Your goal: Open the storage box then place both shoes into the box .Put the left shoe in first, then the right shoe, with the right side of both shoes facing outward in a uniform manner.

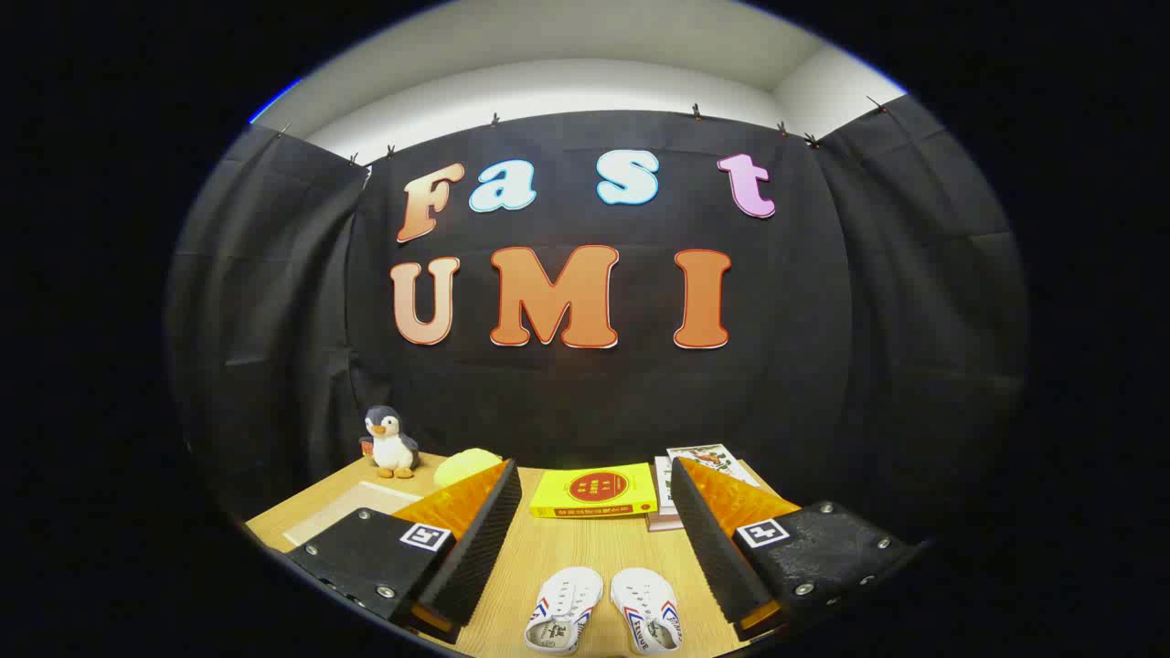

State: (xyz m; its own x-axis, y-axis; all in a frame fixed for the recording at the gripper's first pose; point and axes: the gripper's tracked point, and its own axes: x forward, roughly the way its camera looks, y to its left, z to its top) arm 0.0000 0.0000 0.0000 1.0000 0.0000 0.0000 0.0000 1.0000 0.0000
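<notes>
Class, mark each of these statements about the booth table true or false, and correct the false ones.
1. The gripper is open, holding nothing. True.
2. Two white shoes lie side by side on the table between the fingers. True.
3. One shoe is pinched by the fingers. False: both shoes lie free, untouched.
4. A yellow book lies beyond the shoes. True.
5. The penguin toy stands on the yellow book. False: it stands apart, near the far left corner of the table.

The camera rides above the table, facing the back wall, looking forward past the wide-apart gripper fingers.
</notes>
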